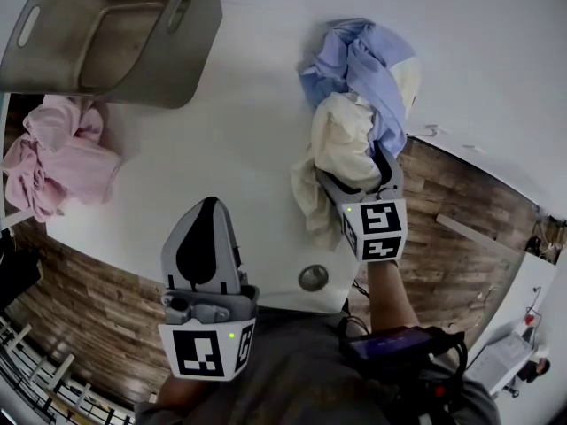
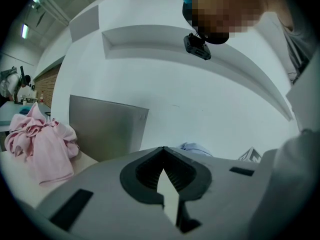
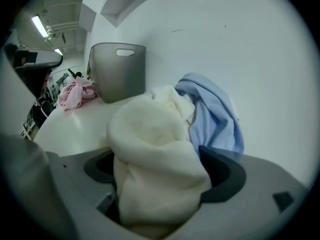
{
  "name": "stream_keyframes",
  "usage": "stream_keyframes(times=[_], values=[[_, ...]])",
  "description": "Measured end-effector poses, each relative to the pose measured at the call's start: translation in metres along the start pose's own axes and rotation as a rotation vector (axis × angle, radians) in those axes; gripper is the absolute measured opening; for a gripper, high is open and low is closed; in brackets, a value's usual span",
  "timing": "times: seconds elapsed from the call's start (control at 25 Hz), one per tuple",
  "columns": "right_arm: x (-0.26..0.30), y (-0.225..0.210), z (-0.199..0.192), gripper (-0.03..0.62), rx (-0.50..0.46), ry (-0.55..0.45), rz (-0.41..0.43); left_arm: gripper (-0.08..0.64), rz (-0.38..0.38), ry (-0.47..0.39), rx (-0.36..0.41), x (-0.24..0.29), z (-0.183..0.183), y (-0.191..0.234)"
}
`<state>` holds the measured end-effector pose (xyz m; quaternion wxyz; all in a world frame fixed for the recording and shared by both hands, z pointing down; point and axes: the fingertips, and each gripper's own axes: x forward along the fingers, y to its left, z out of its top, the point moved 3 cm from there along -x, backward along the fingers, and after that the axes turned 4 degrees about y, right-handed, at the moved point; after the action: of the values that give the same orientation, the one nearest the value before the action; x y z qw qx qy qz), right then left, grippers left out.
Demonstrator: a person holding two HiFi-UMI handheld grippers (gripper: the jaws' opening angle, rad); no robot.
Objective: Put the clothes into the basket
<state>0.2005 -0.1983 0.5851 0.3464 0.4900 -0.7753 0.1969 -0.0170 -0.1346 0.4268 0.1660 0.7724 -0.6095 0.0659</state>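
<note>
**Clothes on desk, basket empty of view-able cloth; right gripper over cream cloth**

Cream cloth (image 1: 341, 140) lies bunched at the desk's near edge, part of it hanging over. Blue cloth (image 1: 354, 60) lies heaped against its far side, touching it. In the right gripper view the cream cloth (image 3: 155, 159) mounds up between the jaws, with the blue cloth (image 3: 215, 114) just behind to the right.

Right gripper (image 1: 354, 173): jaws wide apart, one on each side of the cream cloth, pointing down onto it. Cloth fills the gap (image 3: 160, 174); no firm pinch visible.

Pink cloth (image 1: 58, 153) sits well apart from the other two, at the desk's left edge, just beside the basket (image 1: 199, 34). Basket is grey, upright, with handle slots, at the far left of the white desk (image 1: 221, 149). What shows of its inside shows no cloth.

Left gripper (image 1: 205, 211): held low near the body, over the desk's near edge. Jaws closed tip to tip (image 2: 162, 151), nothing between them. Its view faces the basket wall (image 2: 105, 129) and pink cloth (image 2: 42, 144).

Right gripper view also shows basket (image 3: 120, 74) and pink cloth (image 3: 75, 94) in the far left background.
</note>
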Motion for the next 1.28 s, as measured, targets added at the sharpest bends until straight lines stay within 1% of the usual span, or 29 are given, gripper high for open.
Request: stream_keyframes(times=[0.04, 0.08, 0.12, 0.24, 0.28, 0.36, 0.44, 0.56, 0.8, 0.92, 1.08, 1.28], values=[[0.000, -0.001, 0.000, 0.471, 0.013, 0.000, -0.002, 0.008, -0.003, 0.001, -0.001, -0.001, -0.001, 0.001], [-0.001, -0.002, 0.000, 0.420, 0.020, -0.002, -0.011, 0.008, -0.006, 0.001, -0.002, -0.001, 0.000, 0.001], [-0.003, -0.003, 0.000, 0.341, 0.022, -0.003, -0.025, 0.008, -0.008, 0.001, -0.002, -0.003, 0.000, 0.001], [-0.008, -0.006, -0.001, 0.190, 0.016, -0.006, -0.053, 0.008, -0.013, -0.010, 0.001, -0.009, 0.005, -0.001], [-0.010, -0.007, -0.001, 0.161, 0.015, -0.009, -0.053, 0.008, -0.013, -0.017, 0.002, -0.012, 0.007, -0.001], [-0.014, -0.006, 0.002, 0.124, 0.014, -0.026, -0.051, 0.008, -0.008, -0.029, 0.004, -0.017, 0.011, -0.002], [-0.020, -0.005, 0.007, 0.107, 0.007, -0.056, -0.053, 0.008, 0.002, -0.043, 0.006, -0.024, 0.014, -0.004], [-0.035, -0.004, 0.018, 0.101, -0.019, -0.120, -0.061, 0.008, 0.020, -0.072, 0.003, -0.037, 0.021, -0.009], [-0.078, 0.003, 0.052, 0.097, -0.111, -0.260, -0.049, 0.008, 0.066, -0.142, 0.001, -0.069, 0.038, -0.025], [-0.102, 0.009, 0.068, 0.097, -0.144, -0.325, -0.027, 0.008, 0.090, -0.178, 0.001, -0.087, 0.045, -0.036], [-0.138, 0.020, 0.081, 0.097, -0.189, -0.398, 0.011, 0.008, 0.119, -0.225, 0.009, -0.117, 0.054, -0.054], [-0.181, 0.043, 0.092, 0.097, -0.236, -0.477, 0.101, 0.008, 0.176, -0.287, 0.020, -0.148, 0.064, -0.067]])
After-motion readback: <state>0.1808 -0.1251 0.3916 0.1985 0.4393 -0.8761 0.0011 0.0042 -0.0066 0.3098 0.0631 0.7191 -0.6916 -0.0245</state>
